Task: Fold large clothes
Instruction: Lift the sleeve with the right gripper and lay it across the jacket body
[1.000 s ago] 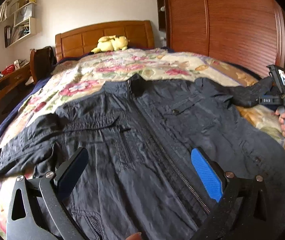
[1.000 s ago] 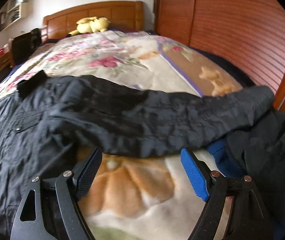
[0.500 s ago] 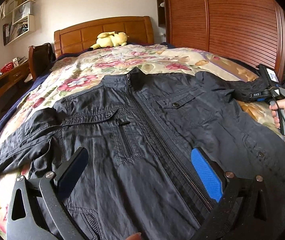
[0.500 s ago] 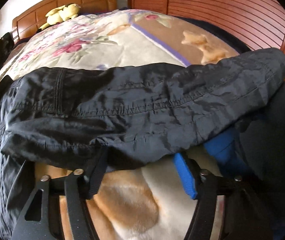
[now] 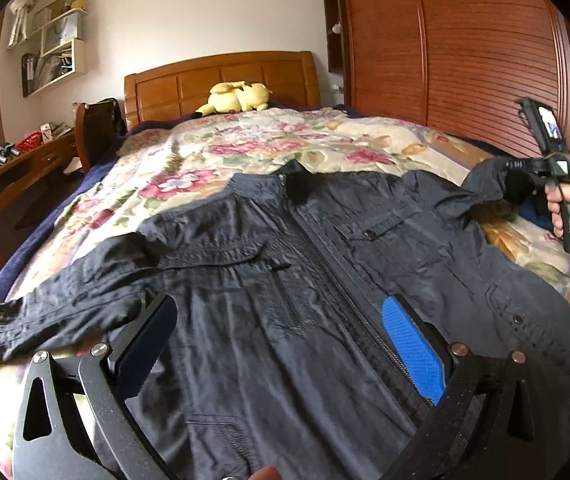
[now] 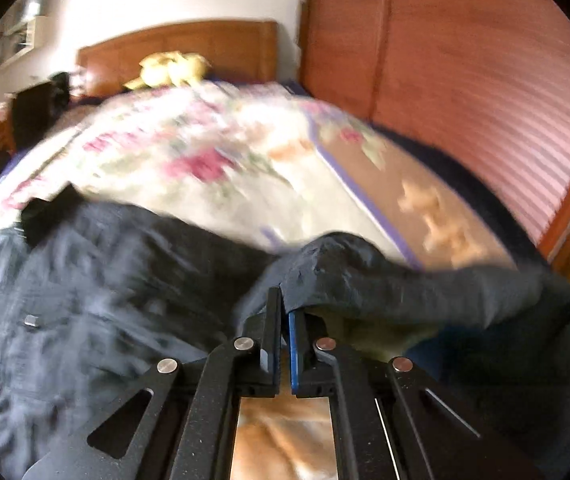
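A black zip-up jacket (image 5: pixel 325 272) lies front-up, spread on a floral bedspread (image 5: pixel 253 148). Its left sleeve (image 5: pixel 45 312) stretches to the left edge. My left gripper (image 5: pixel 281 340) is open and empty, held over the jacket's lower front. My right gripper (image 6: pixel 283 320) is shut on the right sleeve (image 6: pixel 365 276) and lifts it off the bed; it also shows in the left wrist view (image 5: pixel 525 166), held by a hand at the far right. The right wrist view is blurred by motion.
A yellow plush toy (image 5: pixel 237 98) lies by the wooden headboard (image 5: pixel 221 76). A wooden wardrobe (image 5: pixel 465 48) runs along the right side. A desk (image 5: pixel 9 176) and dark chair (image 5: pixel 97 128) stand left of the bed. Dark clothes (image 6: pixel 545 340) lie at the right bed edge.
My right gripper has closed on the right sleeve and raised it. The left gripper stayed open and pulled back a little above the jacket.
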### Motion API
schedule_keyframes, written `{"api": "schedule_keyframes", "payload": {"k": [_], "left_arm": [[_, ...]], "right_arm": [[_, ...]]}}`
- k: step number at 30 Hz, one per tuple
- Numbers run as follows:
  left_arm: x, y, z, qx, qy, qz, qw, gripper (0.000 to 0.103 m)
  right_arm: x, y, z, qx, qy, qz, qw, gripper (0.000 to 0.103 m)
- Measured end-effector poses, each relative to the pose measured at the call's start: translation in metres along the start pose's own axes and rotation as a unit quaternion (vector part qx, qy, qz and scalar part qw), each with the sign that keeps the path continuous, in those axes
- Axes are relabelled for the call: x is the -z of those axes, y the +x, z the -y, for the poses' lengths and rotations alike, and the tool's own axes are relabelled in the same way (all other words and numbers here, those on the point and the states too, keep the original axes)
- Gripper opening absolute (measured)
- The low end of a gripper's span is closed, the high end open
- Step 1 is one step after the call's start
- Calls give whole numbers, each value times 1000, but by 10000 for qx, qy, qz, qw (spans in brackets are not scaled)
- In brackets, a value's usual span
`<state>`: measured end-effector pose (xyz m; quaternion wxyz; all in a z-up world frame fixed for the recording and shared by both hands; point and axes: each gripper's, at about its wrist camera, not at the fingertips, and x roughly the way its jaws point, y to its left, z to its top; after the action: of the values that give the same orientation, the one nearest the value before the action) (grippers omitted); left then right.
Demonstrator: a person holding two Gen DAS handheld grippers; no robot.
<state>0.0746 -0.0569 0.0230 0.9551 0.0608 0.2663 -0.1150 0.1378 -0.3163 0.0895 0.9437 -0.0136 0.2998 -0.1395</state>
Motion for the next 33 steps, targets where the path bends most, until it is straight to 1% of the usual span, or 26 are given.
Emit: {"api": "schedule_keyframes", "payload": {"k": [1,3,4,7,9,11,13,16,20,21,22,25,26,27,30,31,32,33], "left_arm": [[0,-2,-4,-22,-18,16,10000,103],[-1,-6,-12,-66,-68,54,9999,103],[-1,-7,-16,-80,-99,70,9999,103],[-2,-10,-27,-107,-222,94,9997,103],[-1,-11,-33,-123,-284,114,9995,103],[0,-12,-39,-149,-320,120,9993,103],[2,-13,-44,-166,-347,119,9992,103],[4,-13,-49,-180,-376,96,9991,103],[7,-12,-52,-204,-371,68,9991,103],[7,-12,-53,-204,-378,57,9991,103],[7,-12,-54,-198,-392,54,9990,103],[8,-12,-56,-191,-404,55,9990,103],[8,-12,-56,-186,-402,50,9990,103],[8,-11,-57,-181,-399,45,9990,103],[10,-12,-58,-182,-389,30,9991,103],[10,-12,-58,-178,-391,30,9991,103],[10,-11,-58,-181,-390,28,9991,103],[10,-12,-58,-182,-389,32,9991,103]], "right_arm": [[-1,-11,-9,-73,-86,79,9999,2],[-6,-34,-39,-365,-327,271,9984,2],[-1,-43,-43,-473,-410,337,9975,2],[8,-74,-85,-1037,-731,494,9907,2],[19,-93,-106,-1314,-967,505,9853,2],[31,-100,-126,-1468,-1186,476,9809,2],[45,-105,-142,-1636,-1316,357,9771,2],[61,-102,-151,-1828,-1397,97,9731,2],[73,-91,-154,-1949,-1415,-263,9702,2],[81,-91,-155,-1931,-1426,-356,9701,2],[73,-84,-151,-1899,-1459,-381,9702,3],[78,-85,-151,-1845,-1528,-443,9699,3],[74,-79,-153,-1854,-1516,-497,9696,5],[76,-81,-155,-1819,-1533,-527,9699,7],[73,-92,-155,-1788,-1713,-395,9680,14],[76,-96,-153,-1831,-1720,-383,9672,21],[75,-102,-151,-1863,-1709,-365,9668,33],[75,-109,-146,-1871,-1678,-286,9675,42]]}}
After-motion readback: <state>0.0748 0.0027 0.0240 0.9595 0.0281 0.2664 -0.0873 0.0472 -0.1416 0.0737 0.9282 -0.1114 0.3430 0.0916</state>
